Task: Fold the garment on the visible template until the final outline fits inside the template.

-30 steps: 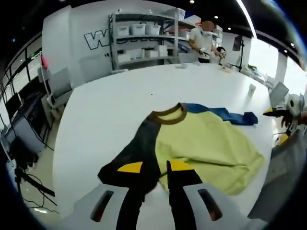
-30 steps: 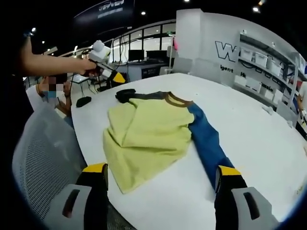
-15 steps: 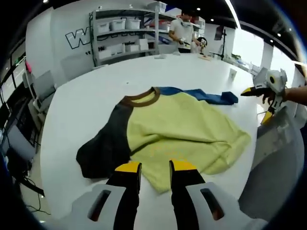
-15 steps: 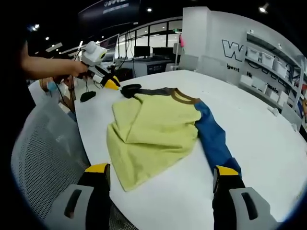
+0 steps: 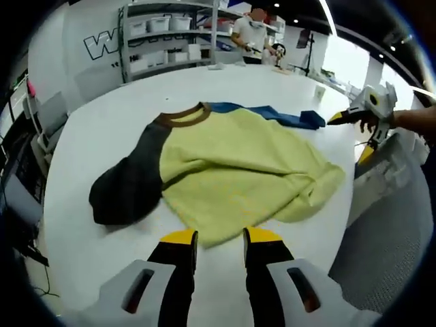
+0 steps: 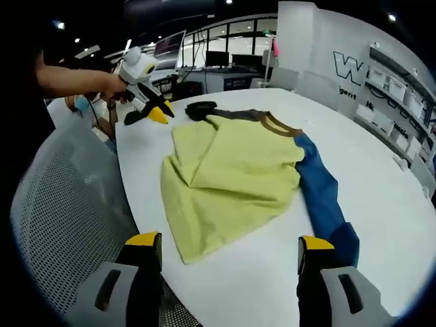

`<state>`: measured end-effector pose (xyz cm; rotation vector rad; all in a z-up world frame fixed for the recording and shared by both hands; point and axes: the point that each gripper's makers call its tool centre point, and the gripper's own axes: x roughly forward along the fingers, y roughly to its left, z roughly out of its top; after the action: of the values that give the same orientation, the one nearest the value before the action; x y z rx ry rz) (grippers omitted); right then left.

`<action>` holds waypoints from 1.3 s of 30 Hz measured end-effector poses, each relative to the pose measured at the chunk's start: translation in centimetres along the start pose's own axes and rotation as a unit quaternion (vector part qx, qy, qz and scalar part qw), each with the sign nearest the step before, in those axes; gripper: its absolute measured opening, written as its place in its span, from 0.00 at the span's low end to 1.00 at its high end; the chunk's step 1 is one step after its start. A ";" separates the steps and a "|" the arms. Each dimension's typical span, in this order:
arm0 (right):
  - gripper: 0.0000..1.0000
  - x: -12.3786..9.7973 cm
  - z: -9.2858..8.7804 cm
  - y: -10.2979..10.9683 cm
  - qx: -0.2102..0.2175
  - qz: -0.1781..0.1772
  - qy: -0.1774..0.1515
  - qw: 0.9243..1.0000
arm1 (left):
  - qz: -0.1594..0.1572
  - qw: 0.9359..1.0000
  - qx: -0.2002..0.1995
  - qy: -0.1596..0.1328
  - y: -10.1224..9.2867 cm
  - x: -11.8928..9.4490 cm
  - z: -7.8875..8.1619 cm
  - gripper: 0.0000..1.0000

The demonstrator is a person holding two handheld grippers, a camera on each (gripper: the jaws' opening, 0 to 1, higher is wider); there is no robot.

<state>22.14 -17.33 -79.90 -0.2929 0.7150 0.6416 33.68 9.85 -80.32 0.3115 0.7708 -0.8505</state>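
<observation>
1. Left tool (image 5: 219,238) rises from 6 o'clock in the left gripper view, its two yellow-tipped black jaws nearly closed with a narrow gap between them, holding nothing; the tips sit just short of the garment's near hem.
2. Right tool (image 6: 231,246) in the right gripper view has its yellow-tipped jaws spread wide apart and empty – the left tip stands over the edge of the surface, the right tip close beside the cuff of the blue sleeve.
3. Lying flat on the round white surface (image 5: 102,136) is the garment, a pale yellow long-sleeved shirt with a brown collar (image 5: 238,170), its body rumpled, with a fold of yellow cloth lying over itself.
4. In the left gripper view the shirt's dark grey sleeve (image 5: 126,184) spreads toward 9 o'clock, while the blue sleeve (image 5: 272,114) runs along the far side toward 1 o'clock.
5. In the right gripper view the same shirt (image 6: 228,177) lies at centre, the blue sleeve (image 6: 323,197) stretching toward 4 o'clock and the dark sleeve bunched at 12 o'clock.
6. A person's hand holds the right tool at 3 o'clock in the left gripper view (image 5: 347,117), its yellow tip near the blue cuff – the left tool appears at 10 o'clock in the right gripper view (image 6: 153,112).
7. Grey mesh chair back (image 6: 61,225) stands beside the surface's near edge at 8 o'clock in the right gripper view.
8. Grey metal shelving with white boxes (image 5: 163,34) stands beyond the surface at 11 o'clock.
</observation>
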 end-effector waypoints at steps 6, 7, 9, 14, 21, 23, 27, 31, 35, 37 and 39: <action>0.74 0.7 -0.2 0.7 -0.013 0.014 0.011 1.000 | 0.001 1.000 -0.001 0.014 0.2 0.4 -0.9 0.28; 0.72 0.7 -0.2 0.8 -0.014 0.018 0.011 1.000 | 0.001 1.000 -0.001 0.015 0.2 0.5 -1.0 0.27; 0.68 0.9 -0.2 1.1 -0.020 0.024 0.013 0.999 | 0.003 1.000 -0.003 0.018 0.3 0.6 -1.2 0.26; 0.59 1.6 0.0 1.7 -0.034 0.043 0.014 0.998 | -0.002 1.000 -0.008 0.014 0.4 1.2 -0.9 0.23; 0.43 2.7 0.1 2.7 -0.014 0.073 0.017 0.997 | -0.010 1.000 -0.006 0.018 0.3 1.8 -0.6 0.17; 0.40 2.8 -0.1 3.1 -0.027 0.080 0.025 0.996 | -0.011 1.000 -0.004 0.018 0.2 1.9 -0.5 0.15; 0.36 3.4 -1.1 3.6 -0.048 0.092 0.052 0.993 | -0.017 1.000 -0.006 0.023 0.0 2.2 -0.6 0.04; 0.30 3.7 -1.7 3.8 -0.060 0.099 0.064 0.991 | -0.021 0.999 -0.011 0.026 -0.3 2.3 -0.7 0.03; 0.28 3.8 -2.6 3.8 -0.082 0.100 0.084 0.988 | -0.018 0.999 -0.014 0.023 -0.3 2.2 -0.7 0.03; 0.27 3.8 -2.7 3.7 -0.095 0.099 0.082 0.987 | -0.015 1.000 -0.014 0.022 -0.2 2.1 -0.6 0.03; 0.24 3.7 -2.6 3.5 -0.098 0.094 0.082 0.987 | -0.012 1.000 -0.015 0.022 -0.1 2.0 -0.7 0.03</action>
<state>20.70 -14.20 -84.47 -0.4674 0.8463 0.8760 34.15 9.05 -82.23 0.2952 0.8286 -0.8566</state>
